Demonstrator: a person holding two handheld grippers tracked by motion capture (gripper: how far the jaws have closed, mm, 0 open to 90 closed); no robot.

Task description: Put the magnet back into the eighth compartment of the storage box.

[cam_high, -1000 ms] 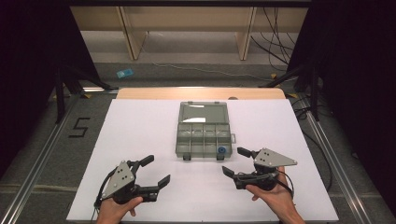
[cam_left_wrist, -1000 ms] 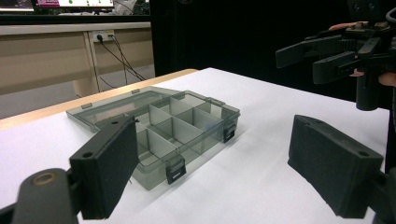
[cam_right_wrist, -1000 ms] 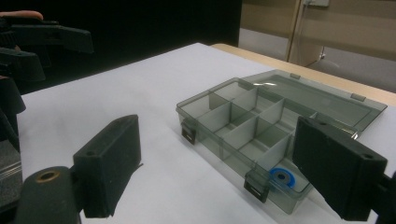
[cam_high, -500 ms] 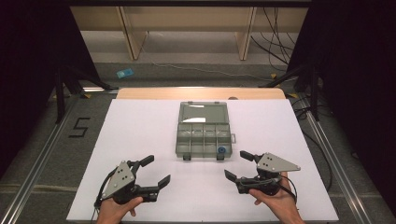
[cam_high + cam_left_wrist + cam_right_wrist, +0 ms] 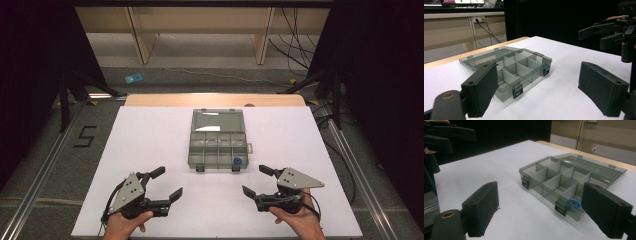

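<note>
A grey see-through compartment box lies in the middle of the white table top, its lid flat open behind it. A small blue ring sits in the front right compartment. My left gripper is open at the near left, empty, a short way in front of the box. At the near right my right gripper is open and empty too. The left gripper view has the box beyond my open left gripper. Through my open right gripper, the right gripper view takes in the box and the ring.
A wooden strip borders the far edge of the table. Beyond it stand shelf legs and floor cables. A "5" mark and a blue item lie on the floor at left. Each gripper view catches the other gripper.
My right gripper has drifted a little toward the near edge and to the right. The left gripper and the box have stayed put.
</note>
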